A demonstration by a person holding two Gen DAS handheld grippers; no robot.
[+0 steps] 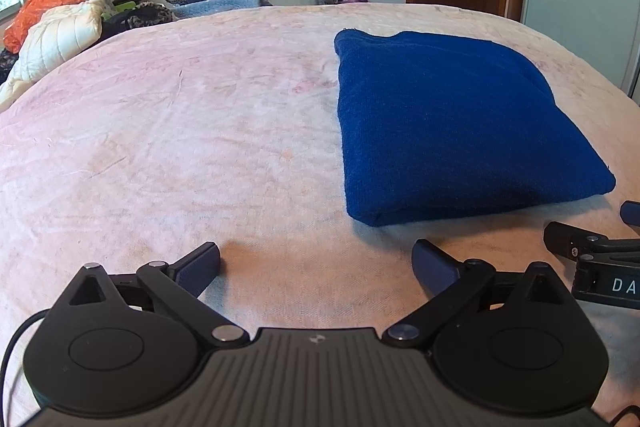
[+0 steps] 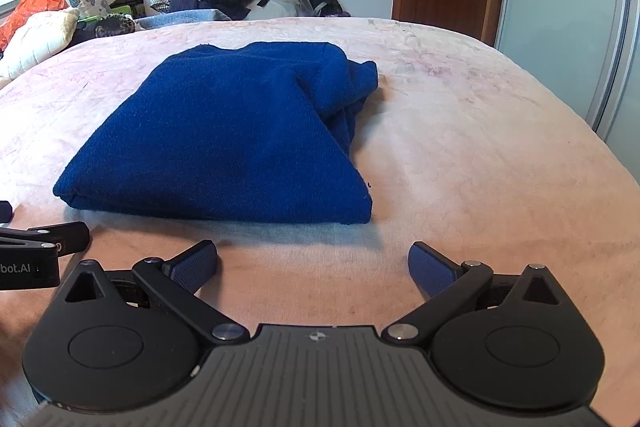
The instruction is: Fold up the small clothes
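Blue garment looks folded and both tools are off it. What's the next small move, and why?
Probably pull both tools back. The blue garment lies in a folded bundle on the bed; the left tool and right tool stand open and empty short of it, though its far right edge looks rumpled.

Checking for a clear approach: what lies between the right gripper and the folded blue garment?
Only bare pink bedspread, seen in the right wrist view, between the right gripper and the blue garment.
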